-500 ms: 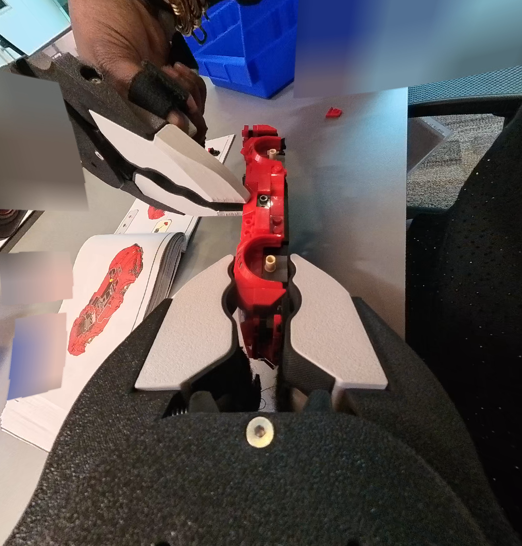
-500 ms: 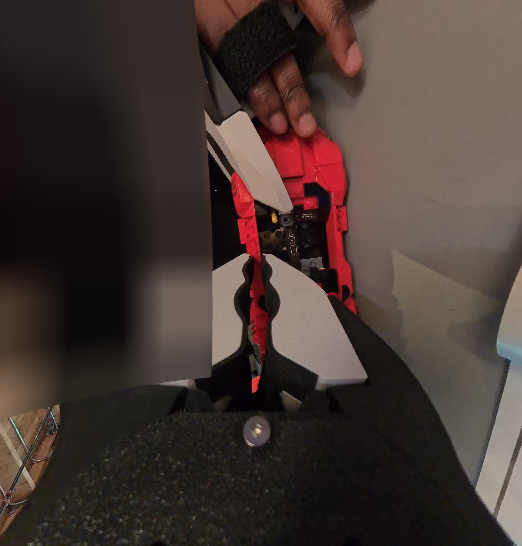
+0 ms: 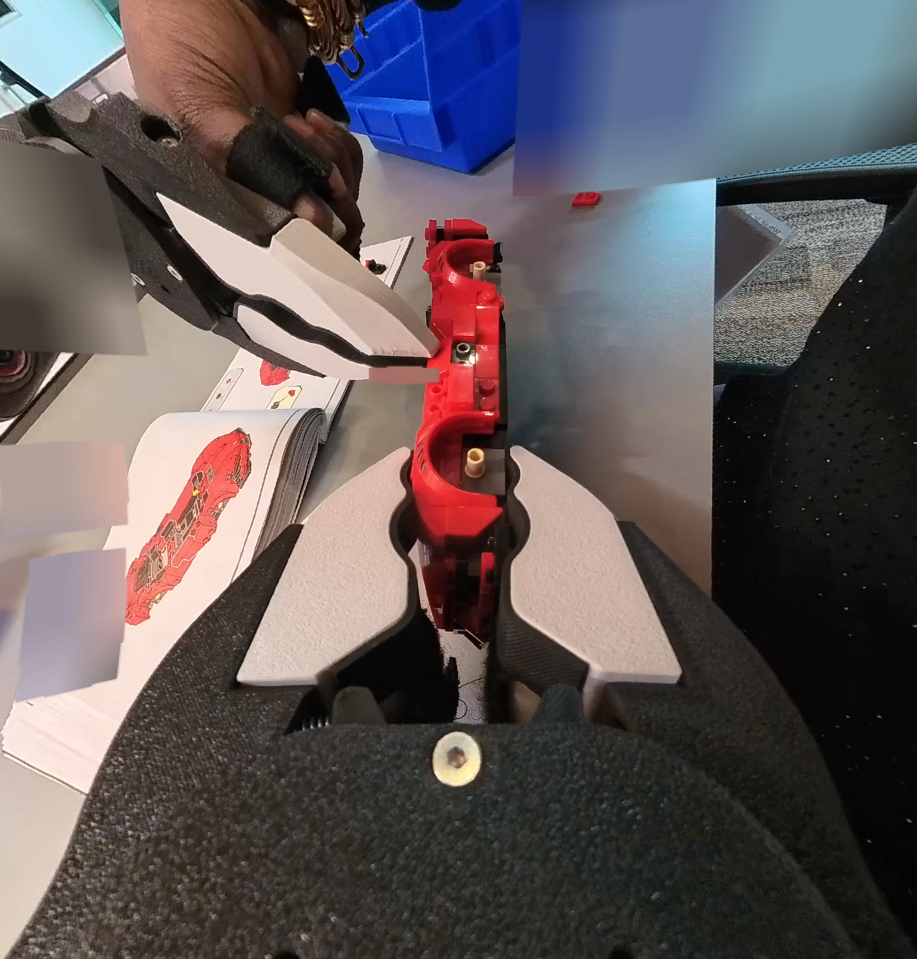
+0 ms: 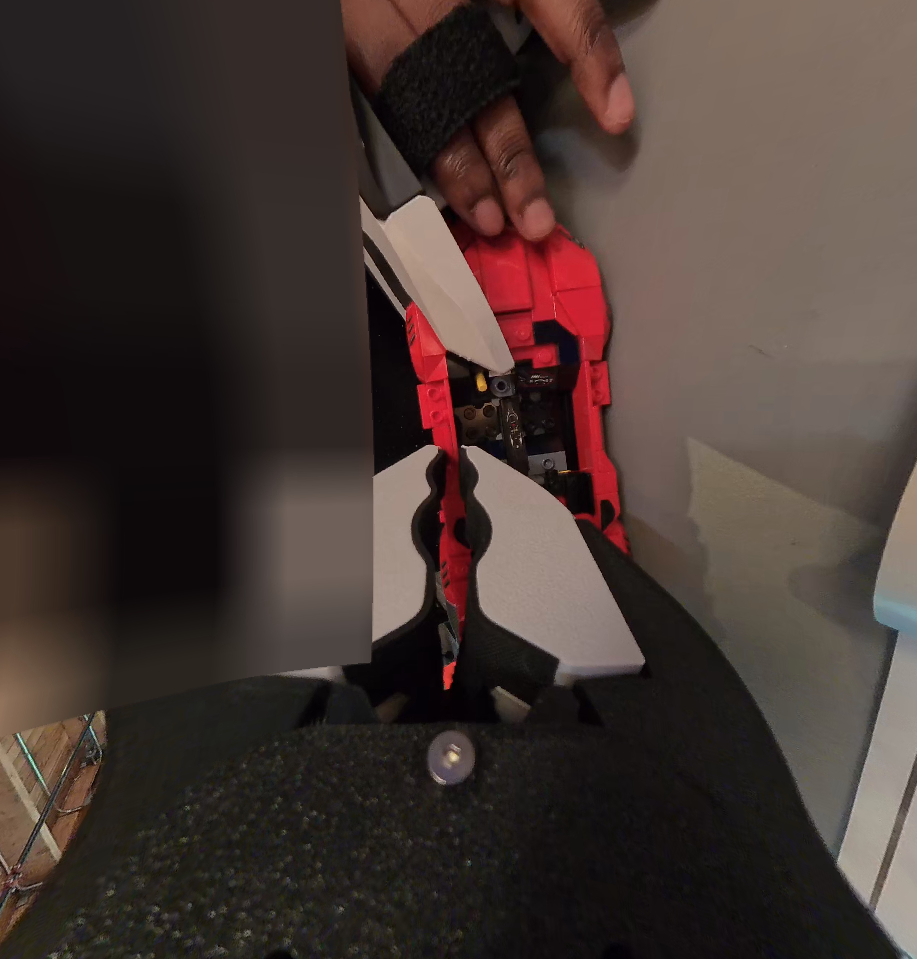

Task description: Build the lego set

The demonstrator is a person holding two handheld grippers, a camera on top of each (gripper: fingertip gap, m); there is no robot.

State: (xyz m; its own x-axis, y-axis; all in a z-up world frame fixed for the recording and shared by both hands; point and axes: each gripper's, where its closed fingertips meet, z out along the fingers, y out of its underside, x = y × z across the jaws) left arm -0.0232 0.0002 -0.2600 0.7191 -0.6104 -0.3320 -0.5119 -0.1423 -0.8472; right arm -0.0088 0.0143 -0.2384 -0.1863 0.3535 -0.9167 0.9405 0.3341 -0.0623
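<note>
both grippers (image 3: 459, 462) clamp lego car (image 3: 461, 373)

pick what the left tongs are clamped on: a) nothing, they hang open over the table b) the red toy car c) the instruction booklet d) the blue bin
b: in the left wrist view the left tongs are closed on one end of the red toy car, one finger on each side of it, while the instruction booklet and the blue bin lie apart from them.
</note>
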